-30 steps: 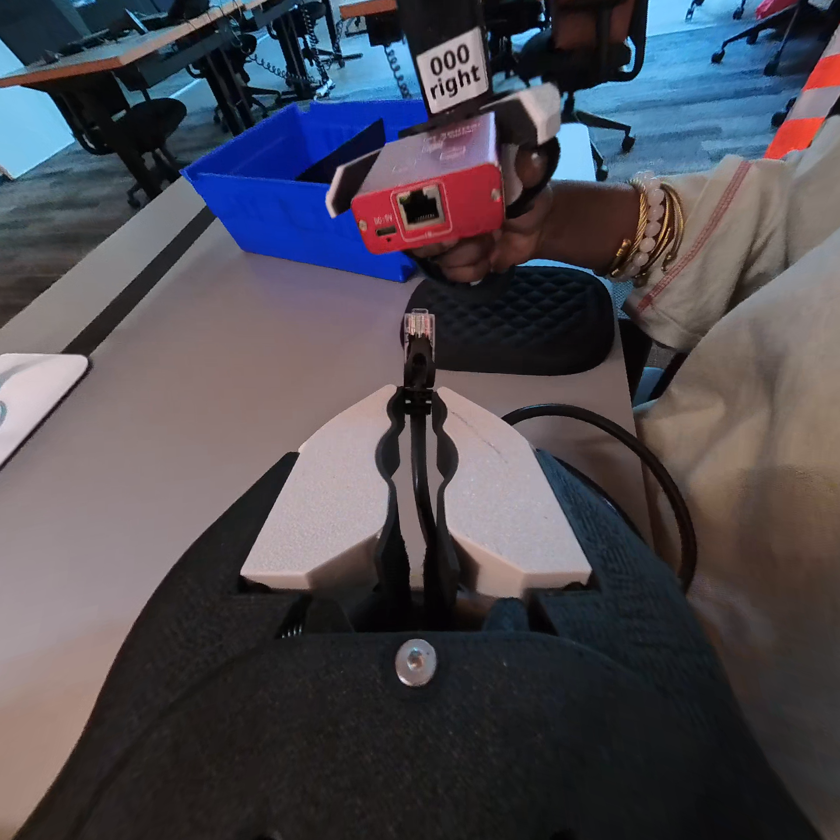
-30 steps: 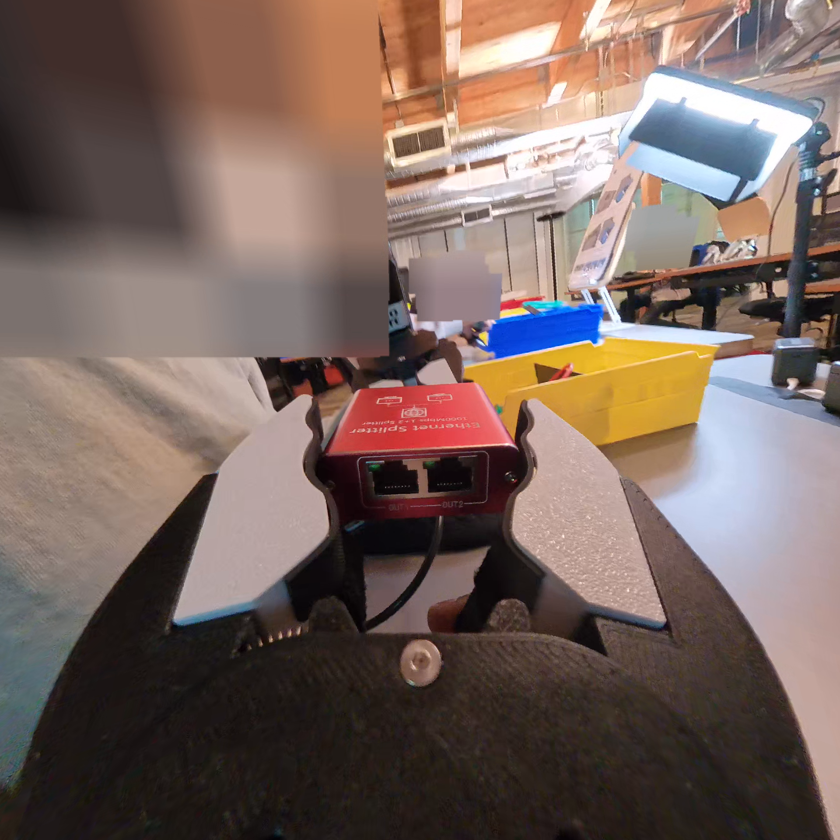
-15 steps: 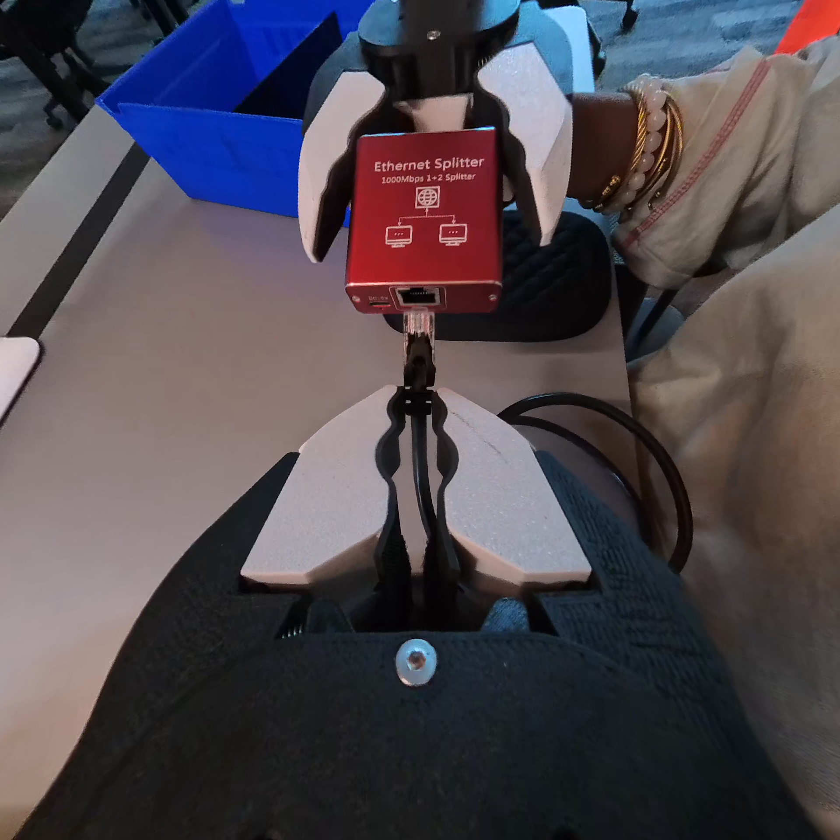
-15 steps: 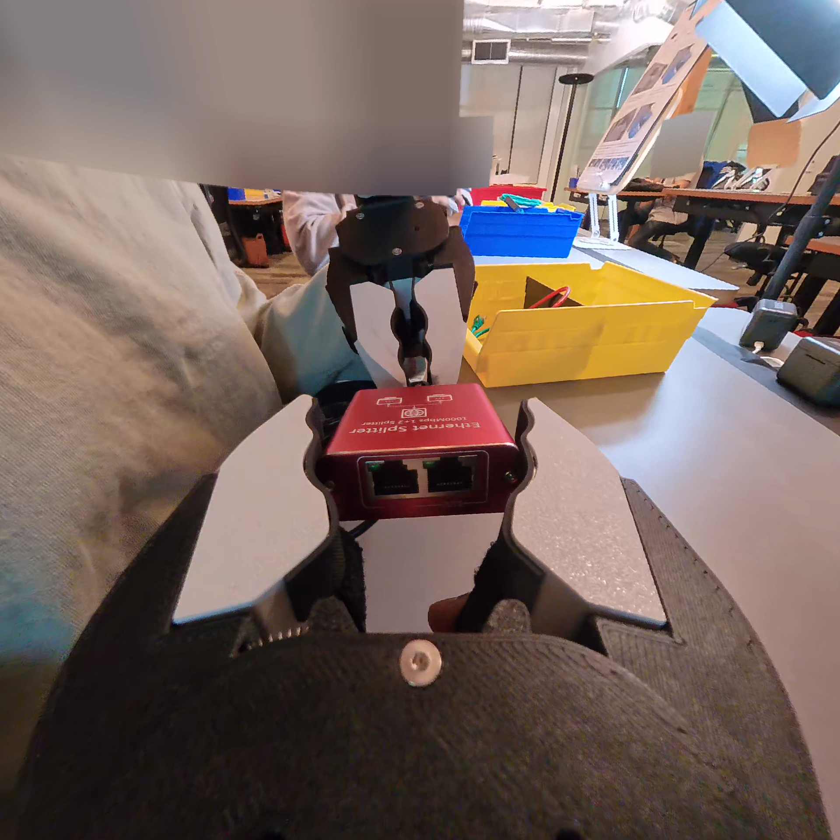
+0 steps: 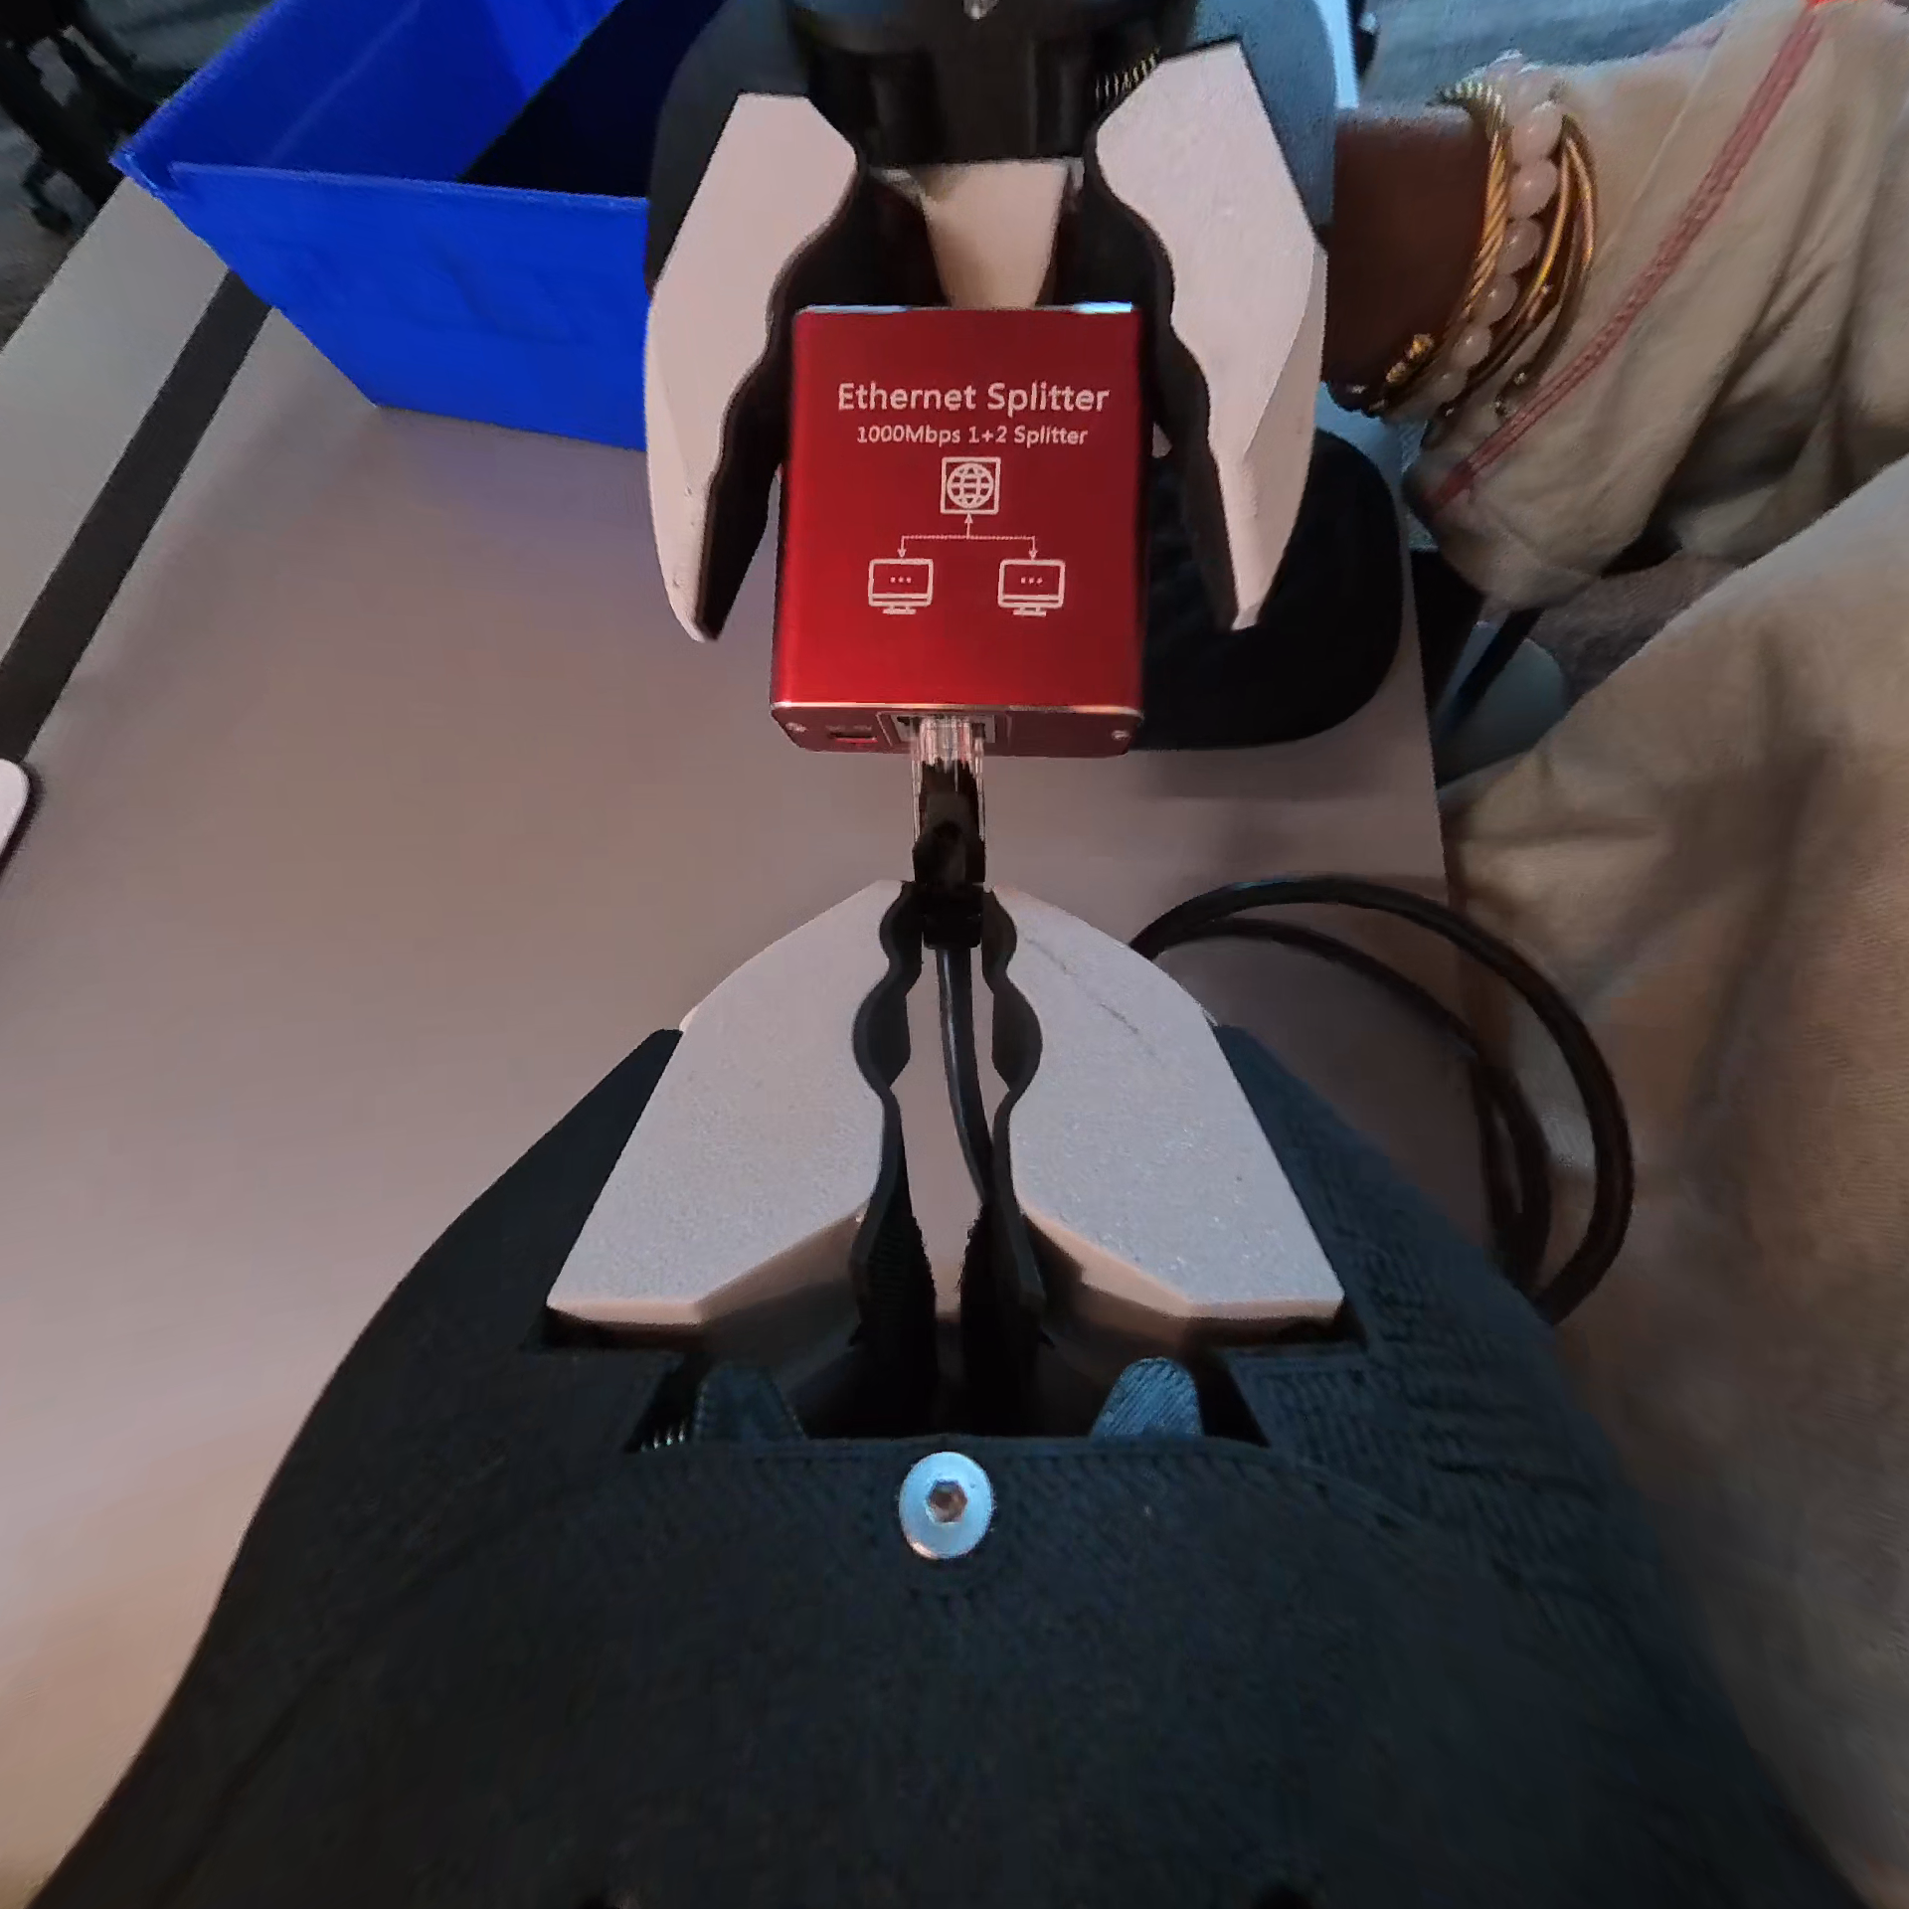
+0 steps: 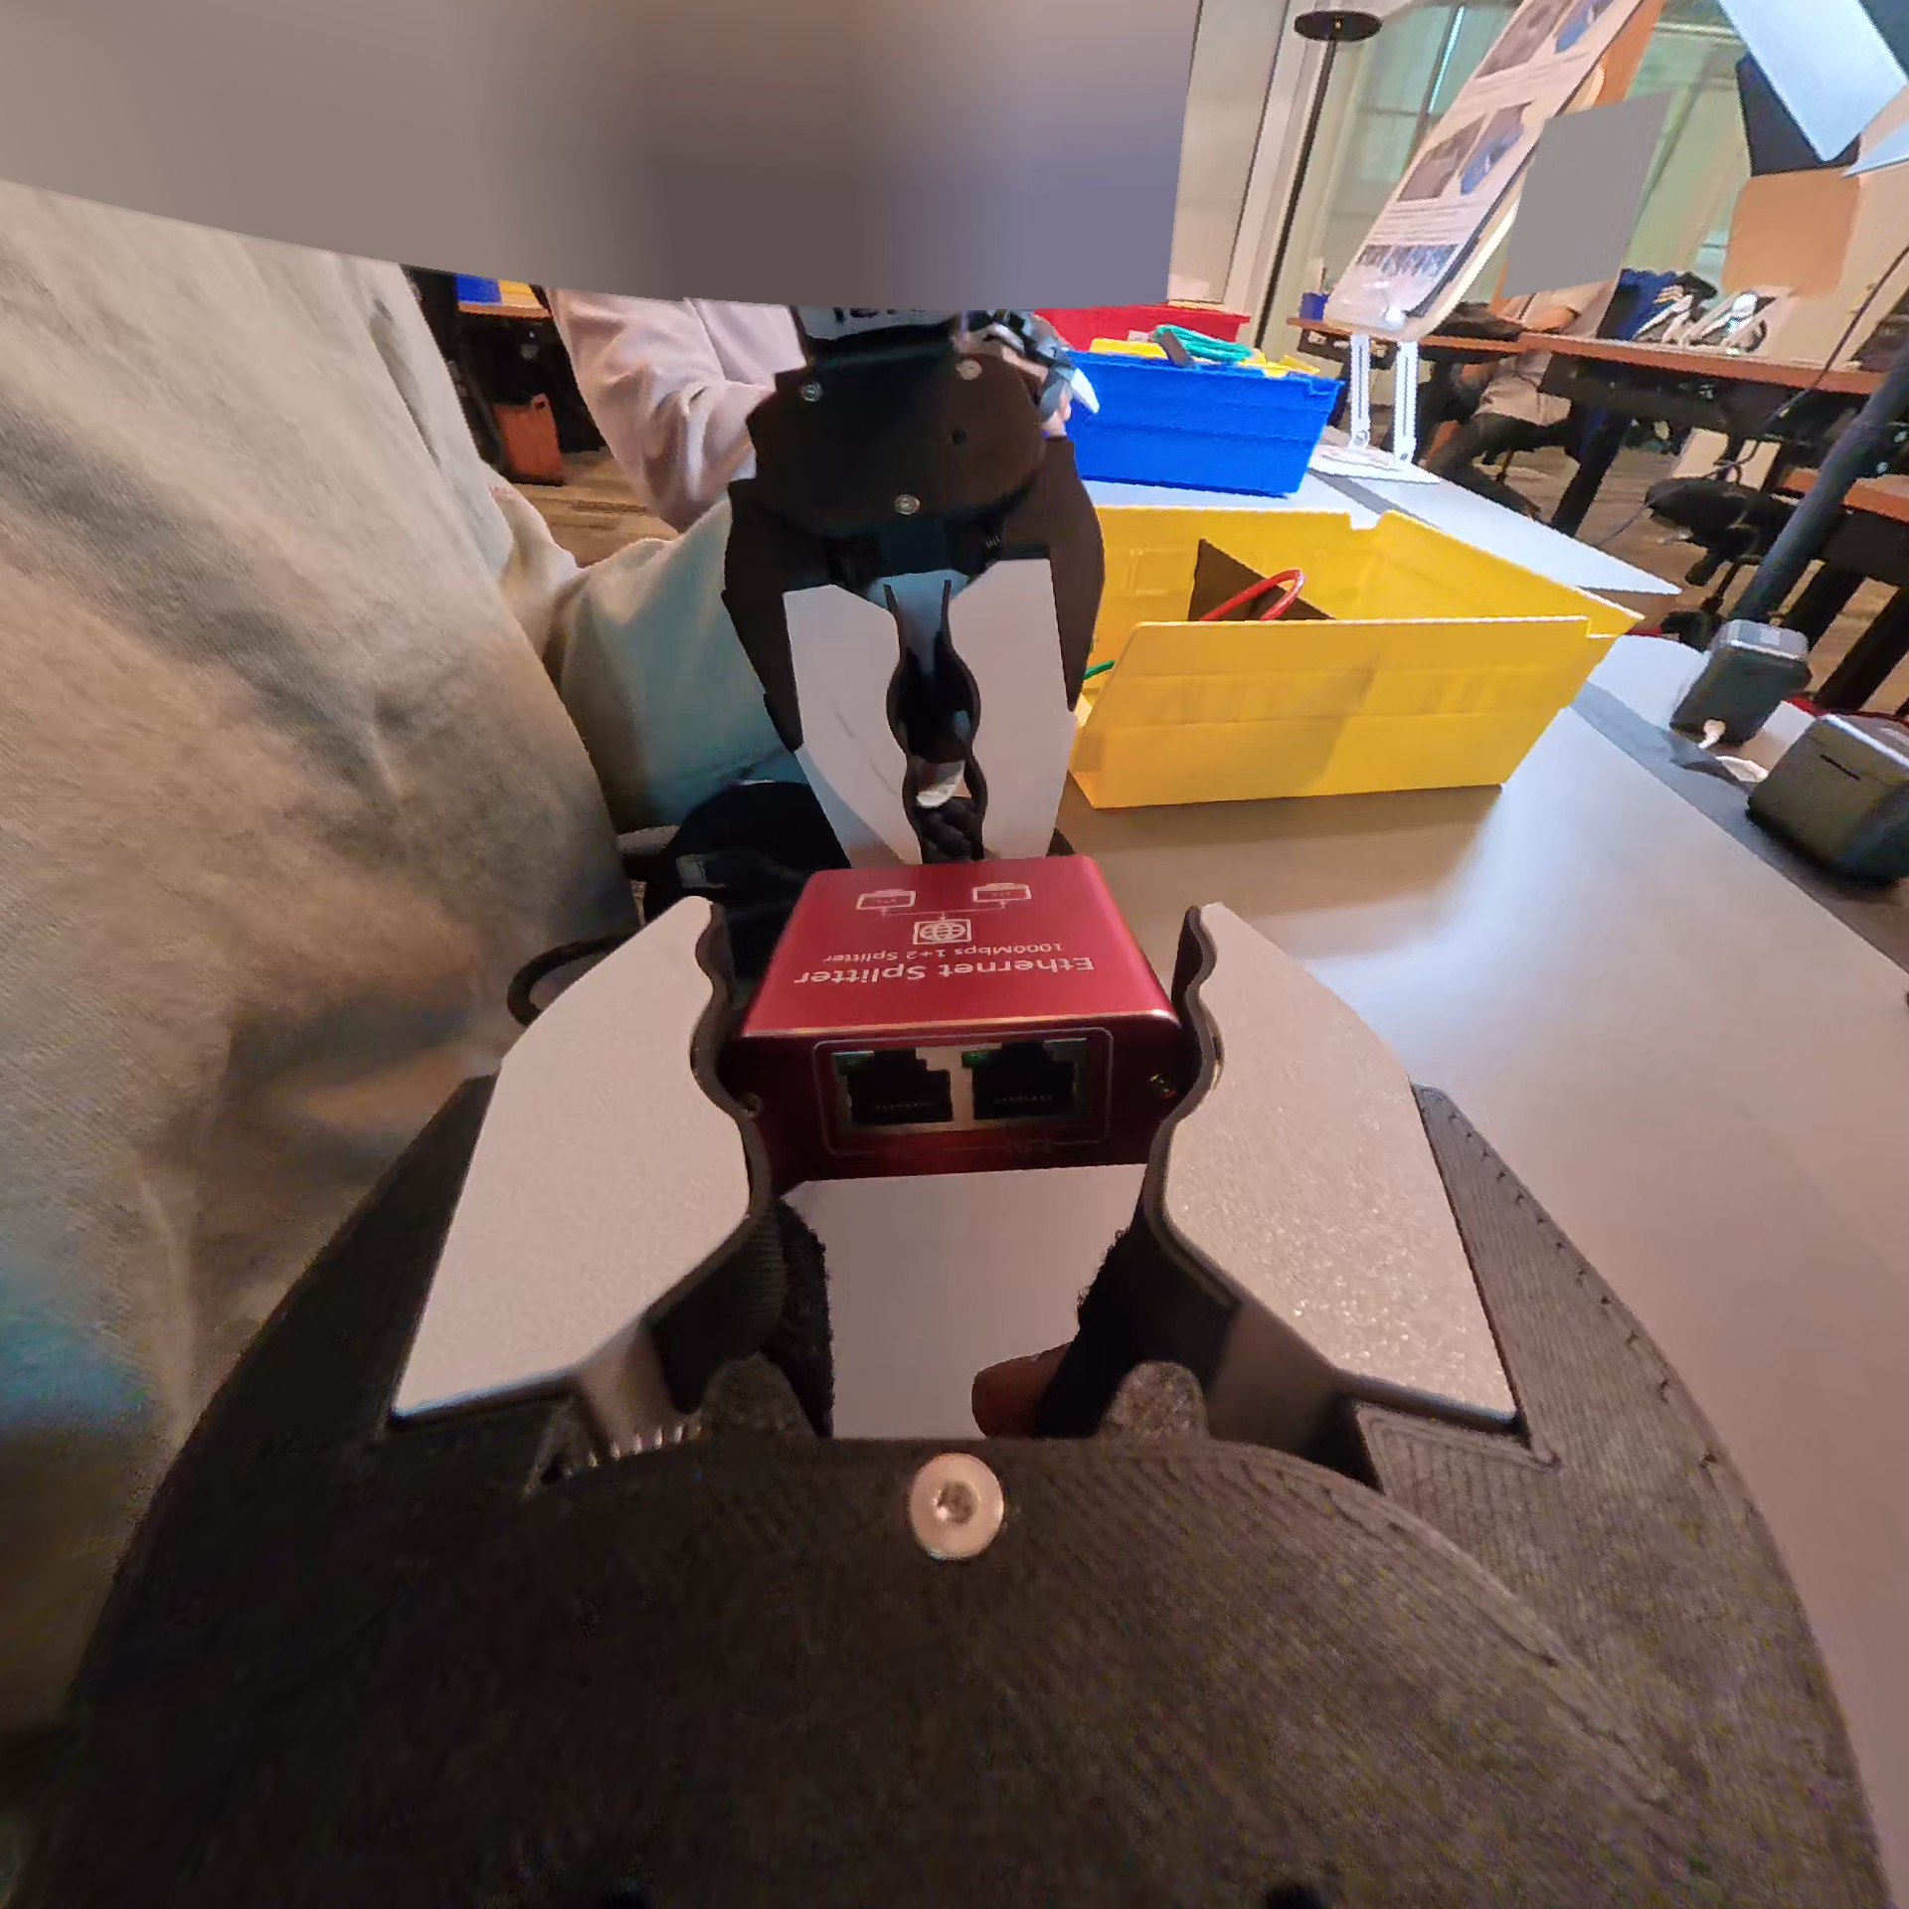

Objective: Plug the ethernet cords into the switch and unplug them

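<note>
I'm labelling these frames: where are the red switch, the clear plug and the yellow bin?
red switch [image 5: 966, 517], left wrist view, top face.
clear plug [image 5: 945, 746], left wrist view, tip.
yellow bin [image 6: 1343, 713], right wrist view, front wall.

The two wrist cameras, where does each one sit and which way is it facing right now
Left wrist view: on the left gripper, looking along its fingers at the cable plug entering the red switch; a braceleted wrist shows.
Right wrist view: on the right gripper, facing back toward the person; a beige sleeve shows.
Shared: the switch and both grippers, seen from opposite ends.
</note>
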A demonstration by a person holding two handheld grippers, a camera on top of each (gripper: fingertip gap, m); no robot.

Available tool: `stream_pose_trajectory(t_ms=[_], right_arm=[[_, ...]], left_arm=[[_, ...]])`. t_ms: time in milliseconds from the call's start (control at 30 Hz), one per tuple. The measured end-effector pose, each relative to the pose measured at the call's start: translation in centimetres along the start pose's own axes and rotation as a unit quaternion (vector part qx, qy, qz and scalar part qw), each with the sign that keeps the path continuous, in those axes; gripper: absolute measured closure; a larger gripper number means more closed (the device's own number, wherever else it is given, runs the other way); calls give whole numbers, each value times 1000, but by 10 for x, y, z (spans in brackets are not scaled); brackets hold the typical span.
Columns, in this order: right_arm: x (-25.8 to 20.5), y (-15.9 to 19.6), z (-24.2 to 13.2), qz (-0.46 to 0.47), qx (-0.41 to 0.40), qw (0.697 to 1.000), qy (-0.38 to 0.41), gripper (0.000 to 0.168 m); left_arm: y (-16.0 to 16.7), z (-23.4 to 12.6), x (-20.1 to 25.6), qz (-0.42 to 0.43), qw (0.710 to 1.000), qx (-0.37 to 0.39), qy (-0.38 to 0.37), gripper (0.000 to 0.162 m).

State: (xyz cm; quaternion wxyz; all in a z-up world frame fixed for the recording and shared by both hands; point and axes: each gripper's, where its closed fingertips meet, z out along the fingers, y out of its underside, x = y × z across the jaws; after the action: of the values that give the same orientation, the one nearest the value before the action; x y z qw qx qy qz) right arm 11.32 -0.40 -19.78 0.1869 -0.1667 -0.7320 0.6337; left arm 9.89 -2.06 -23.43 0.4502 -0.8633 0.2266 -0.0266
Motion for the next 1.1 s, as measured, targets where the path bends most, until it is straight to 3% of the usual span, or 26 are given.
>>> stream_pose_trajectory(t_ms=[167,300,667,767,900,1000,1100], right_arm=[[-2,25,10,-6,-90,996,6,86],[3,43,12,2,-153,988,22,86],[5,56,17,23,-174,984,18,86],[7,51,14,18,-162,986,24,86],[16,31,7,-1,-137,989,52,86],[31,17,0,-31,-128,986,102,86],[53,3,-11,-51,-108,976,181,86]], left_arm=[[21,10,1,33,997,-70,-9,152],[28,12,-5,10,997,-79,-2,152],[42,27,-2,14,996,-89,20,152],[33,22,-6,2,999,-44,17,151],[16,13,-21,-27,999,23,-16,147],[14,-10,-53,-55,992,41,-103,125],[5,-45,-79,-82,971,108,-199,121]])
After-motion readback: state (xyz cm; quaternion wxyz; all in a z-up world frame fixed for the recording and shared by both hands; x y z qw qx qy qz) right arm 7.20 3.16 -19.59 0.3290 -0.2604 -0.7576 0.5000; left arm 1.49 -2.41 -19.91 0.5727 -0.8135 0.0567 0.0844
